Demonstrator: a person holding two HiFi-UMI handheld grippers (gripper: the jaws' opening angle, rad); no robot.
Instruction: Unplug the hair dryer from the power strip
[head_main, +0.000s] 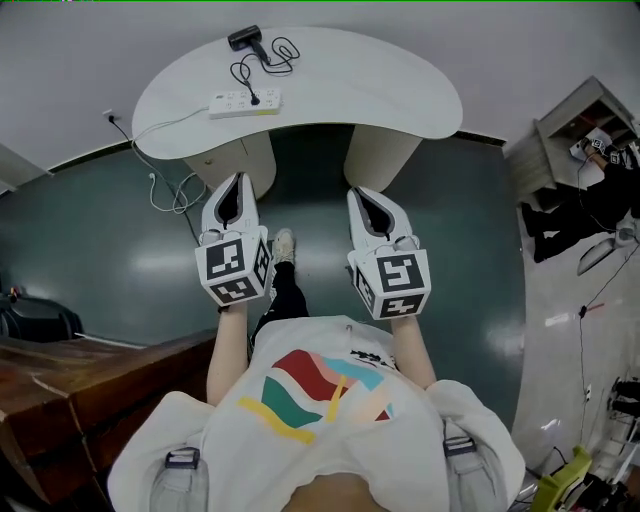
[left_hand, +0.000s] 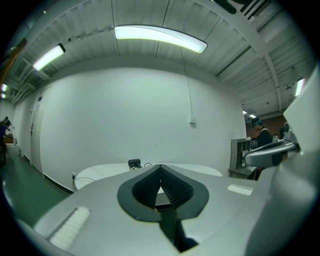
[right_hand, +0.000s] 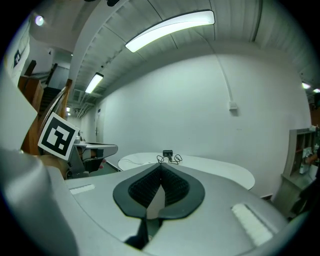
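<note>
A black hair dryer (head_main: 246, 39) lies at the far side of a white rounded table (head_main: 380, 90), its black cord (head_main: 268, 62) coiled beside it. The cord's plug (head_main: 255, 98) sits in a white power strip (head_main: 245, 102) near the table's front edge. My left gripper (head_main: 231, 188) and right gripper (head_main: 364, 198) are held side by side over the dark floor, short of the table, both shut with nothing in them. In the left gripper view the hair dryer (left_hand: 134, 163) shows small on the table beyond the left gripper (left_hand: 160, 168); the right gripper (right_hand: 161, 167) also points at the hair dryer (right_hand: 167, 153).
The strip's white cable (head_main: 160, 130) runs off the table's left edge to the floor. The table stands on two pale legs (head_main: 240, 160). A dark wooden desk (head_main: 60, 390) is at the near left, a grey shelf unit (head_main: 585, 125) at the right. A white wall (left_hand: 125, 115) rises behind the table.
</note>
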